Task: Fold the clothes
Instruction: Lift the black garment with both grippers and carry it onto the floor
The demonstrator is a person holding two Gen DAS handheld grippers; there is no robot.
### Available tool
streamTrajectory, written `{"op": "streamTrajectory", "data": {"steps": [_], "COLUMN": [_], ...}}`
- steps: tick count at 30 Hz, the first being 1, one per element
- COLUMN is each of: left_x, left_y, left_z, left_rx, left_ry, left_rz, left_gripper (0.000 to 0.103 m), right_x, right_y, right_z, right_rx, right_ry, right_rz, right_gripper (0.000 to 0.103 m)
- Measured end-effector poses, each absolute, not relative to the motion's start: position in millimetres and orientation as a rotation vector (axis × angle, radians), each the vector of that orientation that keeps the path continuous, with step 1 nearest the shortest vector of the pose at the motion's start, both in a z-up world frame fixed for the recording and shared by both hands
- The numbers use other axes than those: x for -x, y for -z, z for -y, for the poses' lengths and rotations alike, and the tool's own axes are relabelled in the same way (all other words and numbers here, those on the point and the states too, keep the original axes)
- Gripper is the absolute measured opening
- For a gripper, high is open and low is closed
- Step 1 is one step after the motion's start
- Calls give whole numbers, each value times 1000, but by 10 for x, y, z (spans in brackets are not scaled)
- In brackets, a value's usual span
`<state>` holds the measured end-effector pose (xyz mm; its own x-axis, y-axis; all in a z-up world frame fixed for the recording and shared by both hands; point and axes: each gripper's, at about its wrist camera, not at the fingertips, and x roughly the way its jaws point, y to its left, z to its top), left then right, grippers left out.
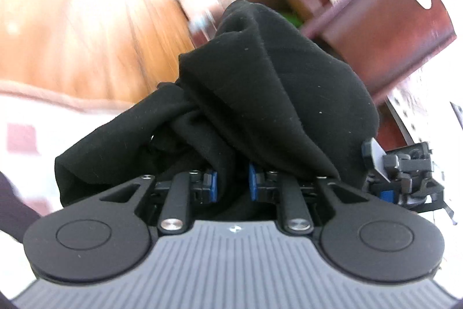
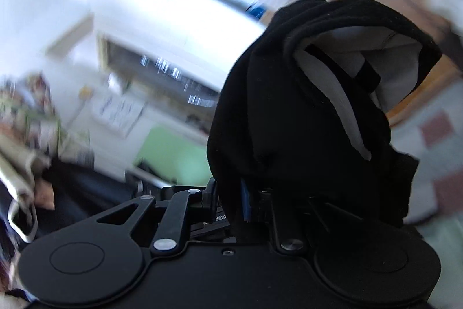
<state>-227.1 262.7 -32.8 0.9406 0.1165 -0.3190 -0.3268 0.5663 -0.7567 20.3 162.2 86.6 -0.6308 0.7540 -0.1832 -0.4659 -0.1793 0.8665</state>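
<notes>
— black cloth, bunched. from the left wrist, the left gripper has its jaws nipped on a fold of the black garment, which heaps up over the fingers, a brown chair behind.

— and the right wrist view?

— the right gripper is clamped on the same garment, draped over its far finger, pale lining showing.

— the step?

— lifting it, i'd say. next, spread it flat.
</notes>
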Motion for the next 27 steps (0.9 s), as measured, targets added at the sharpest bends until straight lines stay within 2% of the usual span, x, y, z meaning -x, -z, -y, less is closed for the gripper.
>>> {"op": "streamTrajectory", "data": {"steps": [4, 8, 10, 11, 12, 13, 16, 20, 22, 27], "left_x": [2625, 2795, 2846, 2855, 2868, 2886, 3067, 3321, 3256, 3102], "left_y": [-125, -501, -543, -449, -311, -162, 485, 1155, 1137, 1086], "left_z": [-2863, -3342, -3706, -3901, -4012, -4118, -4341, -4656, -4776, -4958], "left_rx": [801, 704, 732, 730, 689, 649, 677, 890, 844, 784], "left_ry": [-469, -619, -696, -779, -864, -943, -1030, -1047, -1088, -1088], "left_rz": [-182, -197, -231, -290, -344, -395, -489, -569, -589, -514], "left_gripper": [14, 14, 30, 52, 65, 66, 66, 65, 65, 69], "right_x": [195, 598, 738, 844, 886, 928, 960, 651, 388, 429], "right_y": [-1339, -1839, -1987, -1985, -1914, -1842, -1534, -1145, -997, -1340], "right_z": [-2227, -2772, -3086, -3199, -3319, -3438, -3580, -3717, -3792, -4043], "right_rx": [-195, -85, 43, 113, 184, 251, 326, 346, 310, 186], "right_ry": [-2017, -2030, -1902, -1782, -1663, -1543, -1534, -1488, -1447, -1401], "right_rz": [-1105, -844, -558, -439, -401, -365, -464, -773, -932, -1168], "right_gripper": [19, 18, 30, 55, 66, 65, 64, 64, 64, 64]}}
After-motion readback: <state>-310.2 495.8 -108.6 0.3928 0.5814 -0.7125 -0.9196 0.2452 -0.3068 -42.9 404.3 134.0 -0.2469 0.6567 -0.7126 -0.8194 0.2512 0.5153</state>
